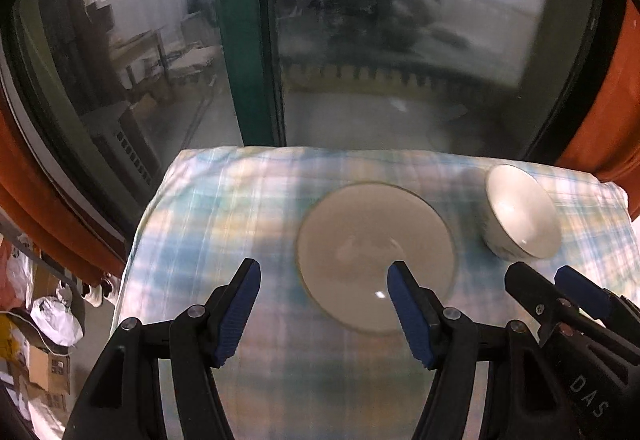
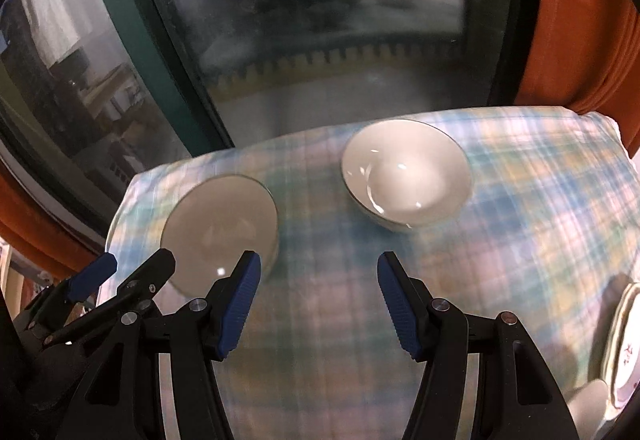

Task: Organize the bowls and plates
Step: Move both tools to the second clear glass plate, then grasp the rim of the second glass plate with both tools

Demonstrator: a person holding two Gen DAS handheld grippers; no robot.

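Observation:
A plain white plate (image 1: 376, 252) lies flat on the plaid cloth, just ahead of my left gripper (image 1: 324, 280), which is open and empty above the plate's near left edge. A white bowl (image 1: 520, 215) stands upright to the plate's right. In the right wrist view the bowl (image 2: 406, 175) is ahead of my right gripper (image 2: 318, 274), which is open and empty over bare cloth; the plate (image 2: 220, 228) is to its left. The right gripper also shows in the left wrist view (image 1: 540, 276), and the left gripper in the right wrist view (image 2: 136, 264).
The plaid cloth (image 1: 248, 199) covers a small table against a glass window with a green frame (image 1: 244, 39). Orange curtains (image 2: 580, 19) hang at both sides. A patterned plate (image 2: 624, 344) sits at the right edge. Bags and boxes (image 1: 44, 320) lie on the floor at left.

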